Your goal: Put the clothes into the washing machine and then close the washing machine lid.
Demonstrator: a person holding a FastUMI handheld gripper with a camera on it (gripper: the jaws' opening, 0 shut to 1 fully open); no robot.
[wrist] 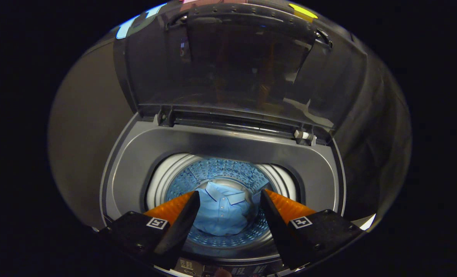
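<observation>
Gripper view looks down into a top-loading washing machine (pixel 128 169). Its gripper (pixel 229 198) hangs above the opening with fingers spread apart, holding nothing. Between the fingers and below them, a light blue polo shirt (pixel 221 209) lies crumpled at the bottom of the perforated drum (pixel 228 169). Beyond the drum, the dark translucent lid (pixel 236 65) stands raised on its hinges at the machine's far rim.

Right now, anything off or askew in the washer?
Nothing stands out. The blue shirt lies crumpled in the drum, none of it over the rim. The lid stands fully open. The gripper is open above the drum, holding nothing.
</observation>
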